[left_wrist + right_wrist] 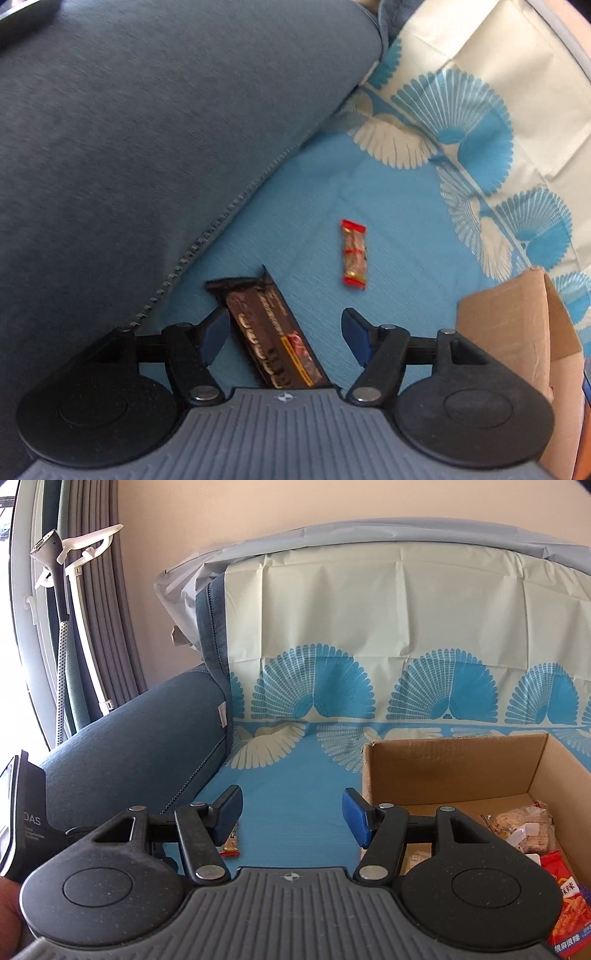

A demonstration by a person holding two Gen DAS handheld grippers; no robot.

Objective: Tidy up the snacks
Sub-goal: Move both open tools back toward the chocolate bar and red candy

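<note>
Jaws on your left gripper [284, 334] are wide open over the dark bar [271, 334]; centre it crosswise, then squeeze gently.

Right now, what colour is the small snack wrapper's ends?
Red, on the small snack; clearest in the left wrist view.

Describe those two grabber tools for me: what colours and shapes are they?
Both look alike. The left gripper and right gripper each have a grey ribbed body with a small compass-like mark, two round black discs at the sides, black link bars with silver rivets, and two fingers padded in dark blue. A black device printed "DAS" sits at the right view's edge.
</note>
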